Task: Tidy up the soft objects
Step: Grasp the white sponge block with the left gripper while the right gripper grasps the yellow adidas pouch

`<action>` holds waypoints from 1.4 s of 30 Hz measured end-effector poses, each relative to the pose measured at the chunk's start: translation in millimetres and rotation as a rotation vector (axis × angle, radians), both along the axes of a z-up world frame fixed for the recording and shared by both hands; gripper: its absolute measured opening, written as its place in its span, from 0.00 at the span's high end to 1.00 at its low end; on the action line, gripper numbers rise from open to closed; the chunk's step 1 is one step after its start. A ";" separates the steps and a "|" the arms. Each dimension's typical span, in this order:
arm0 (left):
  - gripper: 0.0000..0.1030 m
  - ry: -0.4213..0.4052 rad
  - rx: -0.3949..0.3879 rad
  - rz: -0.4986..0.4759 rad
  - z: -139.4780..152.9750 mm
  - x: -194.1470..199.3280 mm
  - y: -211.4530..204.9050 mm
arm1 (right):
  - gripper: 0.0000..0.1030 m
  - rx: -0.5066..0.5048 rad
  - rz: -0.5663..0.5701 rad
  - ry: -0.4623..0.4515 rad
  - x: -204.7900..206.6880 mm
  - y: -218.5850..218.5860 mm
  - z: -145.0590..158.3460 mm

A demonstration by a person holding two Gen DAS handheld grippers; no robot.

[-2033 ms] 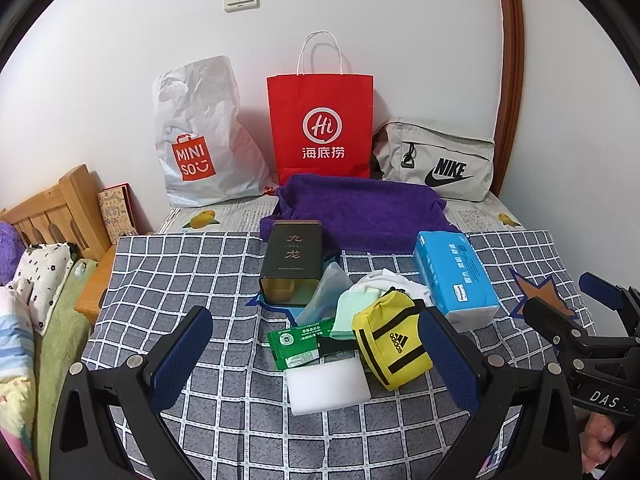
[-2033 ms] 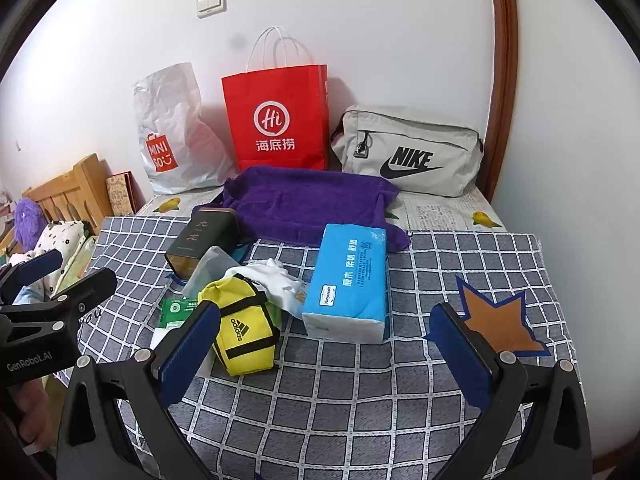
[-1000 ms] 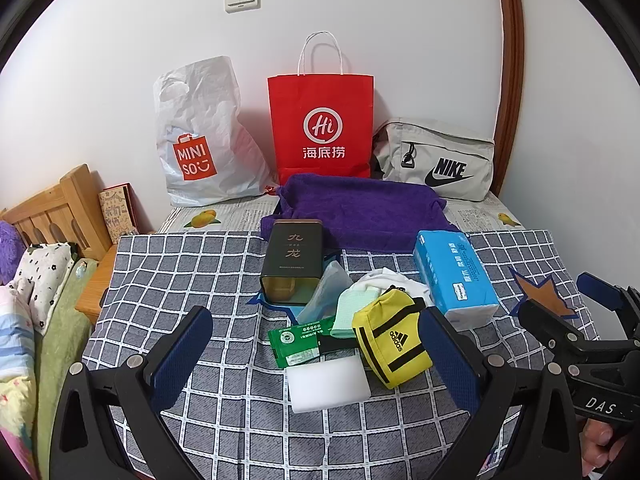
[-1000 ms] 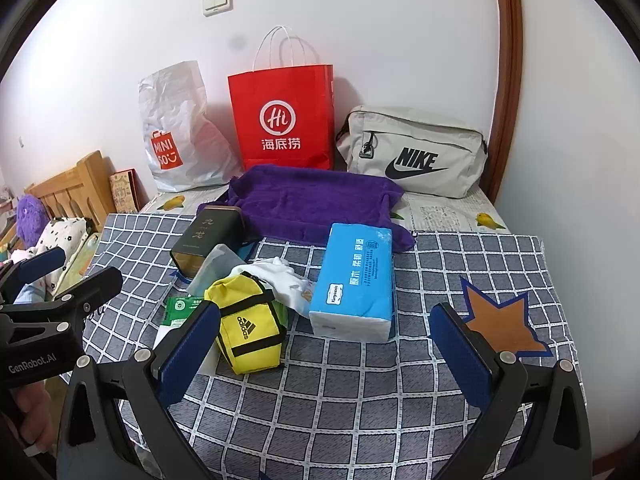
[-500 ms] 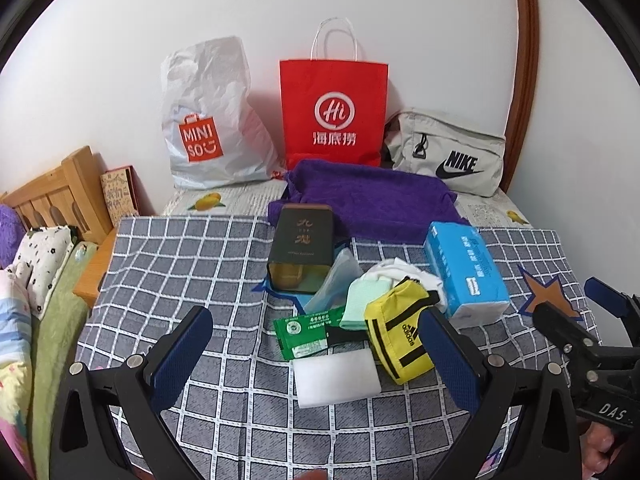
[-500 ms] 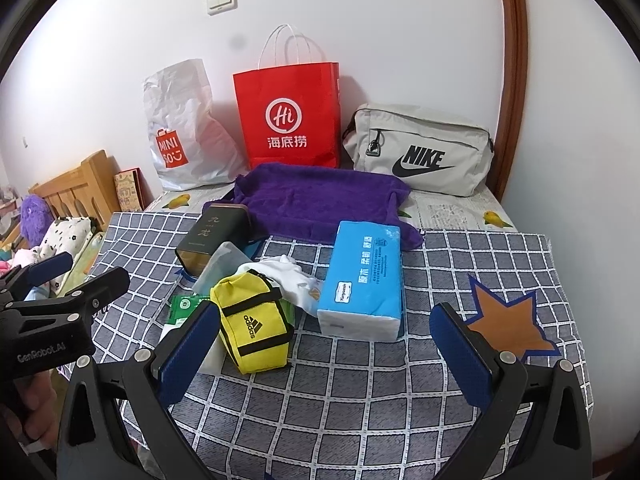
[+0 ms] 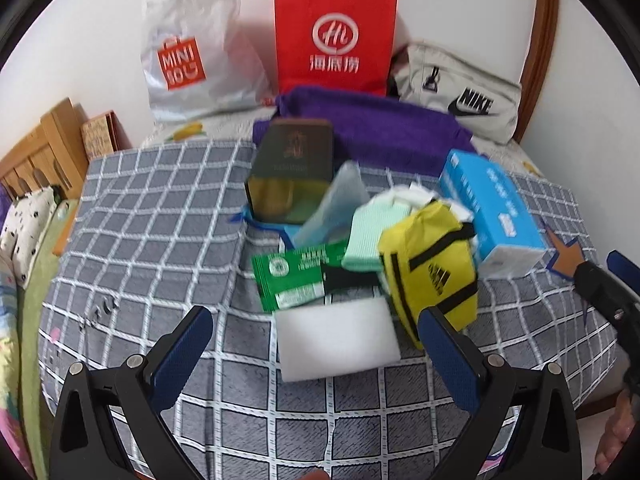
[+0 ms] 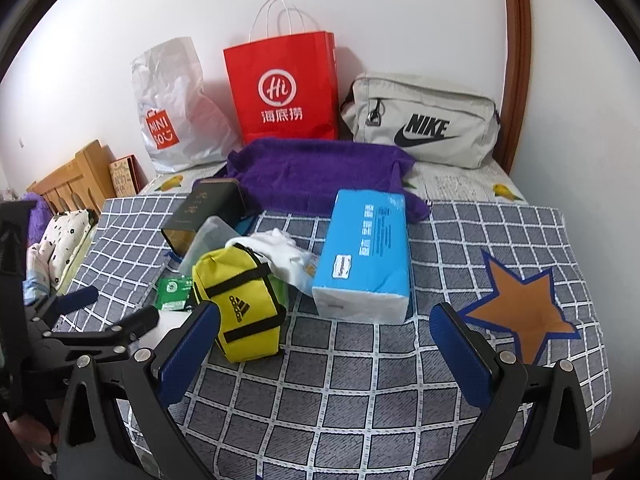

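Two grippers, both spread wide, nothing held.
The left gripper (image 7: 316, 340) hovers low with its blue-padded fingers (image 7: 182, 354) apart; the right gripper (image 8: 326, 340) sits alongside it, jaws equally parted, empty.

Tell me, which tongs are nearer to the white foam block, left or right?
Left. The left tongs hang open right over the white foam block, which lies between their fingers. The right tongs stand open further right, beside the yellow pouch.

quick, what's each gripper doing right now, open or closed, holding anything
Left gripper: open, holding nothing, above the white foam block.
Right gripper: open, holding nothing, near the yellow pouch.
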State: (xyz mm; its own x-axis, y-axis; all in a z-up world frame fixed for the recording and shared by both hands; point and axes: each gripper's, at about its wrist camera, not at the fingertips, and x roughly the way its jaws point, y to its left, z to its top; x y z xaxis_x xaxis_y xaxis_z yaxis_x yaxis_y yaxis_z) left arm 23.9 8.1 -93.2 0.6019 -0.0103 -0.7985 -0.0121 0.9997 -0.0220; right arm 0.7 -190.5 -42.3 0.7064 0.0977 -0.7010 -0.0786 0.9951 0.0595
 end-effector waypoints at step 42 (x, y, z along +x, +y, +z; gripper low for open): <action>0.19 0.045 -0.099 0.067 -40.2 23.5 65.8 | 0.01 0.014 0.254 0.155 59.9 81.8 -84.9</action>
State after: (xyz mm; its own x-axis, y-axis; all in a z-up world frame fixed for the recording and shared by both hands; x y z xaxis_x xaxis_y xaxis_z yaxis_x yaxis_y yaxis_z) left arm 47.4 73.9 -133.4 0.5676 -0.0512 -0.8217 -0.0823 0.9895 -0.1186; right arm 60.5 -108.7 -127.1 0.5425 0.2681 -0.7961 -0.3140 0.9437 0.1038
